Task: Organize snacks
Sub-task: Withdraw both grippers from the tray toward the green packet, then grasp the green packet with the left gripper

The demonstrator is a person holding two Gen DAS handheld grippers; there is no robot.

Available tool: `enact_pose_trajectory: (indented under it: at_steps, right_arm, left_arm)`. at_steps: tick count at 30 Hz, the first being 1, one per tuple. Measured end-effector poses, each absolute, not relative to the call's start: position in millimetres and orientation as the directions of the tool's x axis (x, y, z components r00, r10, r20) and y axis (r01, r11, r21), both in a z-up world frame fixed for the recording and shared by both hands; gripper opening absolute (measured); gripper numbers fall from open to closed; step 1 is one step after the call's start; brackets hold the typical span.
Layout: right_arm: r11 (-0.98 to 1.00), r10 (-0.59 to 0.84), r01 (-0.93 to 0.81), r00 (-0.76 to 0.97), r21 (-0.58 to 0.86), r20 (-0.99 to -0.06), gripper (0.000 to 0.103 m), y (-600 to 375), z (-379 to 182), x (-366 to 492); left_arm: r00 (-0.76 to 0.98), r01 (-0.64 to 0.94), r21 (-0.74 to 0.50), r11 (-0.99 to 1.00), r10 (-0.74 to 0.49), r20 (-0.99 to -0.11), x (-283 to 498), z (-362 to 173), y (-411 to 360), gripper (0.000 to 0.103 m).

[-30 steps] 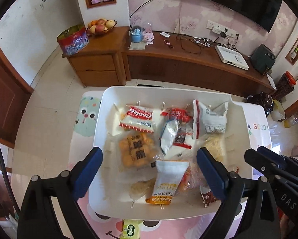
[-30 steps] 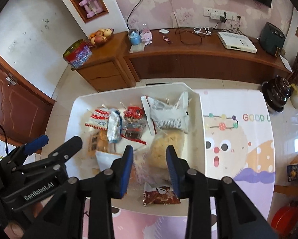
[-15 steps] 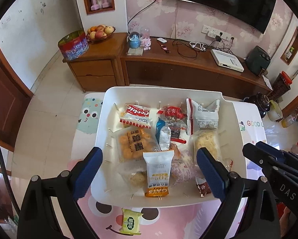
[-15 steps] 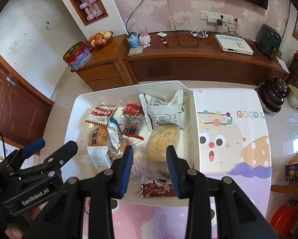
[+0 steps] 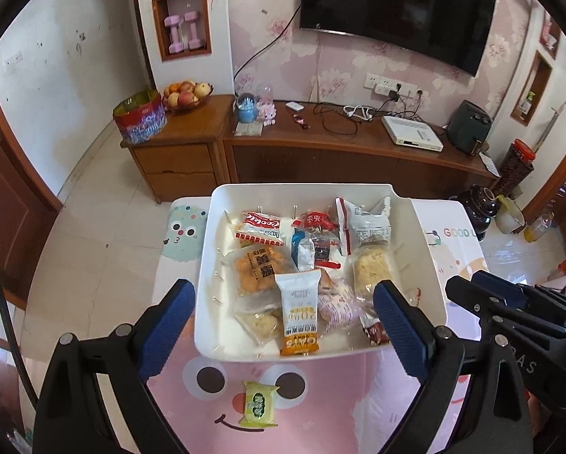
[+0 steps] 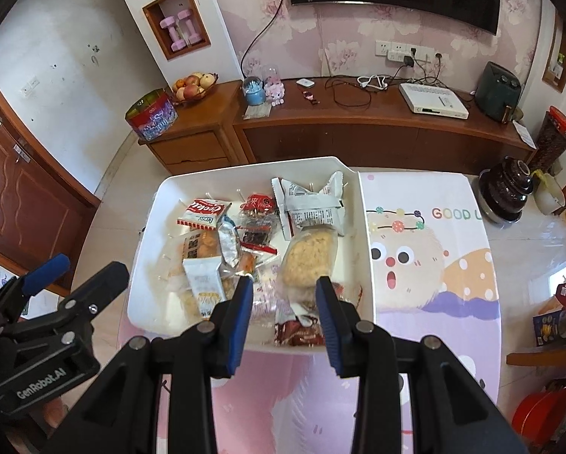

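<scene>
A white tray (image 5: 301, 189) (image 6: 245, 174) full of wrapped snacks sits on the pink cartoon tablecloth. In it lie a red-and-white cookie packet (image 5: 260, 227) (image 6: 203, 213), a white-and-orange packet (image 5: 300, 310), a pale cake in clear wrap (image 6: 311, 257) and a brown packet (image 6: 300, 335) by the near wall. One small green packet (image 5: 259, 403) lies alone on the cloth in front of the tray. My left gripper (image 5: 283, 291) hovers wide open over the tray's near half, holding nothing. My right gripper (image 6: 284, 282) hangs above the tray's near right part, its pads a narrow gap apart and empty.
A dark pot (image 6: 507, 185) stands at the table's far right corner. Beyond the table runs a low wooden cabinet (image 5: 320, 151) with a fruit bowl (image 5: 186, 92) and a tin (image 5: 141, 121). Tiled floor lies left of the table. Right of the tray the tablecloth (image 6: 426, 249) is bare.
Both grippers have pulled back and up from the tray, which now looks smaller and farther. The green packet on the cloth has come into the left wrist view. Neither jaw opening changed.
</scene>
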State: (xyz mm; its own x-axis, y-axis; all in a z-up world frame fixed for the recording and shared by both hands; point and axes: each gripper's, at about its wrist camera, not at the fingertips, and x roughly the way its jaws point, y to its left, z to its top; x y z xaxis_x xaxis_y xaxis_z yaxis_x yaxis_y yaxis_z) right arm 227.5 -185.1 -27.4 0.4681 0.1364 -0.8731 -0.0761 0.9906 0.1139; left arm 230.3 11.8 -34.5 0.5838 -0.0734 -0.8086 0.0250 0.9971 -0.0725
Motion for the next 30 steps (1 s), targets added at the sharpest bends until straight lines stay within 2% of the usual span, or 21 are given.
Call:
enact_pose_trajectory:
  at_steps: [12, 30]
  right_arm:
    - [0.982, 0.187, -0.108, 0.506, 0.153, -0.842, 0.035, -178.3, -29.6, 163.7]
    - [0.986, 0.167, -0.064, 0.330, 0.154, -0.929, 0.035, -177.3, -141.7, 131.3]
  left_arm:
    - [0.625, 0.058, -0.076, 0.995, -0.095, -0.775, 161.5, -41.0, 33.6, 0.095]
    - [0.434, 0.052, -0.056, 0.997, -0.073, -0.898, 137.5, -172.1, 28.6, 0.095]
